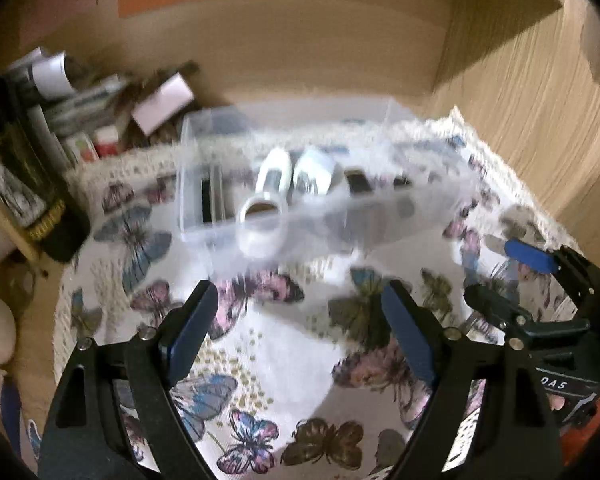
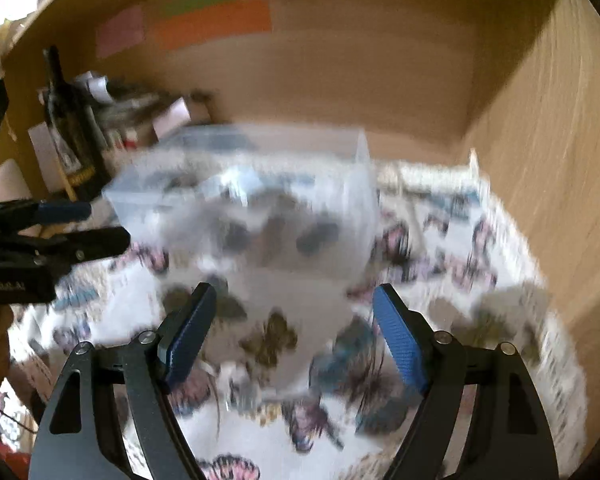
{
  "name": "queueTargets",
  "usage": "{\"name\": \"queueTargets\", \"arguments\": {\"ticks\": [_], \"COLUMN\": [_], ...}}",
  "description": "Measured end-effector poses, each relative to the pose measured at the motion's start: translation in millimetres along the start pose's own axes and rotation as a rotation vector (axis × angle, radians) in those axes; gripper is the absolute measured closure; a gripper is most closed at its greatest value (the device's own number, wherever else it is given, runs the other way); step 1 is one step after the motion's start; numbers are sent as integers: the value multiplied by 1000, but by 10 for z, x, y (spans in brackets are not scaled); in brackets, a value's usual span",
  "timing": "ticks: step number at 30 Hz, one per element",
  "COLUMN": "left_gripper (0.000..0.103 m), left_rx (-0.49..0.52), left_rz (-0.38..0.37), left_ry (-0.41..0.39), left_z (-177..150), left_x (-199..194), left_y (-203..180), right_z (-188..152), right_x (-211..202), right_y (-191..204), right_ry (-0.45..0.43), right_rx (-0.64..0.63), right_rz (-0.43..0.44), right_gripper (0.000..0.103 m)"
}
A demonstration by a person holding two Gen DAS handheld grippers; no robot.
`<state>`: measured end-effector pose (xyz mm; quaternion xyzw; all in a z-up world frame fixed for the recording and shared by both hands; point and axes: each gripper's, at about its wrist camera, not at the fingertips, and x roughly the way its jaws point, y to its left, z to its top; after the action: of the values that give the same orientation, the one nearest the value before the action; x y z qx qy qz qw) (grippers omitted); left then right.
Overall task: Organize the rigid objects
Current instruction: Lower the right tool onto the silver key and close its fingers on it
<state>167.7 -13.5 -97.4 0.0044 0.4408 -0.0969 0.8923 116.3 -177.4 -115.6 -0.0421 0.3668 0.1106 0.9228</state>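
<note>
On the butterfly cloth [image 1: 284, 360] I've got a clear plastic box [image 1: 308, 216] with white shoes [image 1: 274, 172] inside; left gripper [image 1: 300, 300] and right gripper [image 2: 294, 304] both spread wide, holding nothing.

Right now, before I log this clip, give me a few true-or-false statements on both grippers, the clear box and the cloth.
1. The left gripper is open and holds nothing. True.
2. The right gripper is clamped on a white shoe. False: its jaws stand apart with nothing between them.
3. The clear box sits on the butterfly cloth. True.
4. The clear box is empty. False: white shoes and dark items lie inside it.
5. The cloth is plain white. False: it is printed with coloured butterflies.
</note>
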Motion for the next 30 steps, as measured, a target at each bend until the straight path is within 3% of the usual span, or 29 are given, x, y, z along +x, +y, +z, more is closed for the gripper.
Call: {"name": "queueTargets", "arguments": {"ticks": [8,11,19,23,24,27,30], "left_gripper": [19,31,43,44,44,54,72], "left_rx": [25,43,127,150,164,211,219], "left_rz": [-56,-84,-93,-89,-89,-89,-94], "left_ry": [91,124,154,178,177,172,165], "left_z": [-204,-238,-238,-192,-190,-196,-165], "left_x": [209,286,449,558,561,578,599], "left_y": [-58,-130,-372,-447,-475,-579,-624], "right_z": [-359,-385,-422,-393,-387,-364,-346], "right_x": [136,153,200,207,205,209,206], "right_y": [-28,14,127,91,81,19,-43], "right_ry": [126,135,117,97,94,91,98], "right_rx": [12,-6,-39,-29,-28,-11,11], "right_rz": [20,21,22,-7,-9,-11,10], "right_gripper": [25,19,19,35,43,62,66]}}
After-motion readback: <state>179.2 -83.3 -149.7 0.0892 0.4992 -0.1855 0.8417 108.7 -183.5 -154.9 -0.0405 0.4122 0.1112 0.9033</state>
